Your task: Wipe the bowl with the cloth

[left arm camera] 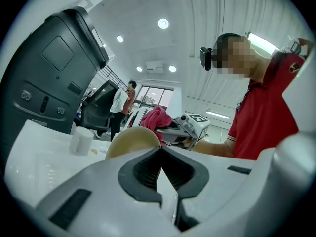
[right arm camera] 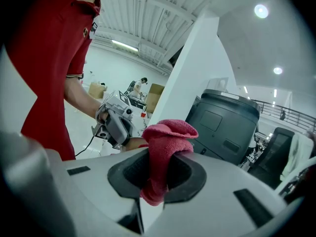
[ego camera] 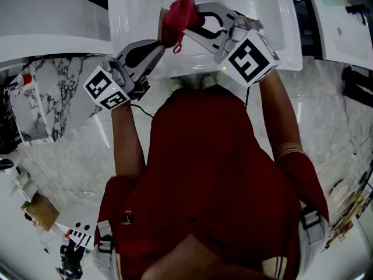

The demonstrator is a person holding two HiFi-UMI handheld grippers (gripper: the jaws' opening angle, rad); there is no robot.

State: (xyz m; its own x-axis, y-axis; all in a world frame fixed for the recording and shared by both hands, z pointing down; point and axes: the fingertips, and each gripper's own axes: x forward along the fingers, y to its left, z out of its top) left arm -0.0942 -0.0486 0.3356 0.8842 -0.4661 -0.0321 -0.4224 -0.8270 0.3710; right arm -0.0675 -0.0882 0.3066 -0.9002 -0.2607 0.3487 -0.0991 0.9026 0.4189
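Observation:
A tan bowl (ego camera: 162, 27) is held tilted on edge above the white table (ego camera: 262, 4), and my left gripper (ego camera: 158, 46) is shut on its rim. In the left gripper view the bowl (left arm camera: 132, 141) rises just behind the closed jaws of that gripper (left arm camera: 159, 152). My right gripper (ego camera: 201, 23) is shut on a red cloth (ego camera: 182, 13), which is bunched against the bowl's upper edge. The cloth (right arm camera: 168, 135) sticks up between the jaws of my right gripper (right arm camera: 155, 169) and hides any contact with the bowl's inside.
A white cup (left arm camera: 81, 139) stands on the table to the left of the bowl. Behind it is a large dark grey machine (left arm camera: 54, 68). Another white table (ego camera: 46, 16) lies to the left over a marble floor (ego camera: 76, 150). People stand far back.

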